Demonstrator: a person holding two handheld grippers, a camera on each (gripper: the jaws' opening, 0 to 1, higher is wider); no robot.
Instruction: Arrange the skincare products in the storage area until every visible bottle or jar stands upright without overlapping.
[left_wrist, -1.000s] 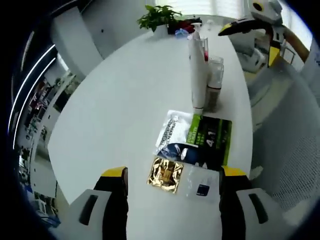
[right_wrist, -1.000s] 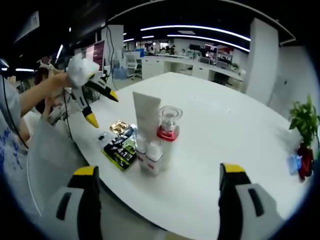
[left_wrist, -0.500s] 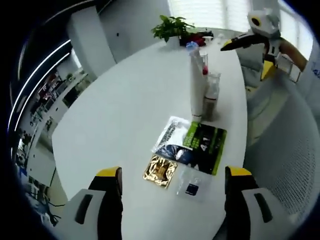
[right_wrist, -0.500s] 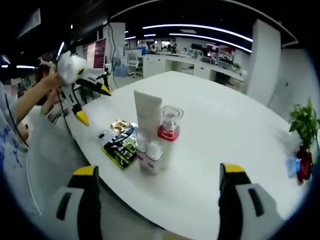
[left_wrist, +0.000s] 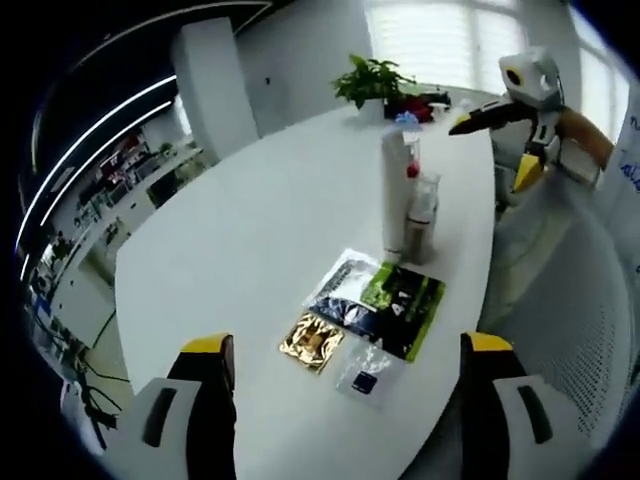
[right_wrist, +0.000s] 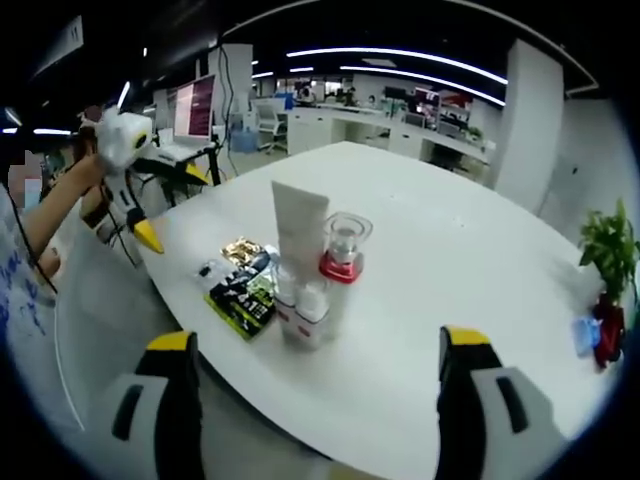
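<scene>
White table holds a green sachet marked "4:1".

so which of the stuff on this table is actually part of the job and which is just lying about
Part of the job:
tall white tube
clear bottle with red collar
small white jars

Just lying about:
green and black packet
gold foil sachet
clear plastic sachet
potted green plant

I get bright window glare at the top of the left gripper view. Ceiling strips light the right gripper view. Edges bend; shadows on the table stay soft.
</scene>
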